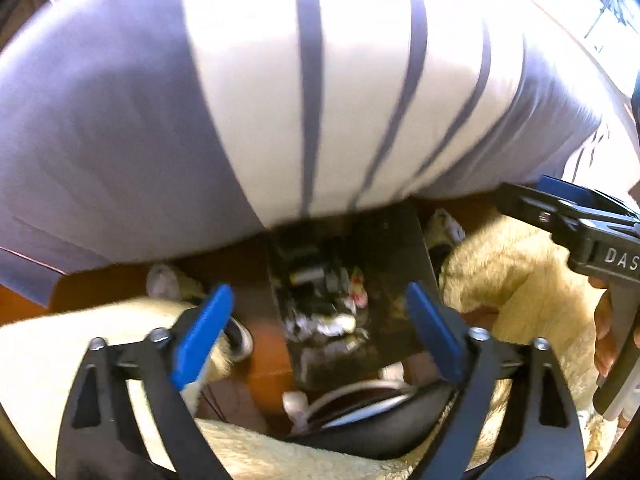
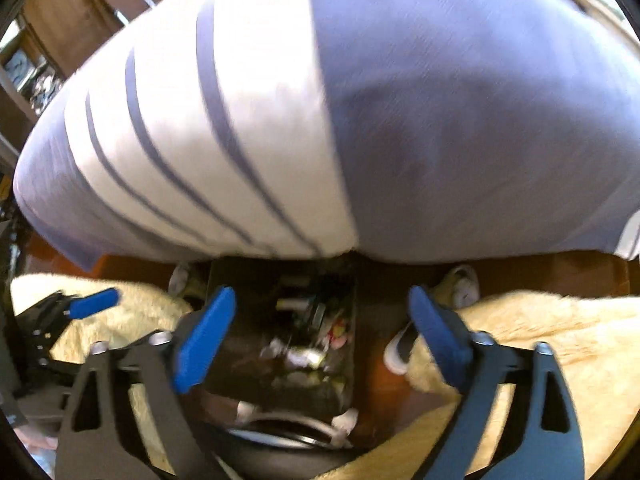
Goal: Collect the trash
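A dark trash bin [image 1: 400, 248] stands on the wooden floor below both grippers, holding several wrappers and crumpled bits [image 1: 324, 304]. It also shows in the right wrist view [image 2: 232, 280], with the trash [image 2: 312, 340] inside. My left gripper [image 1: 320, 320] is open and empty above the bin. My right gripper [image 2: 320, 320] is open and empty above the bin; it also shows at the right edge of the left wrist view [image 1: 560, 208]. The left gripper shows at the left of the right wrist view [image 2: 88, 304]. Both views are blurred.
A bed with a lilac and white striped cover [image 1: 280, 80] fills the upper half of both views [image 2: 360, 120]. The person's legs in fluffy cream trousers [image 1: 520, 280] and white shoes [image 2: 396, 352] flank the bin. A dark wooden cabinet [image 2: 80, 20] stands far left.
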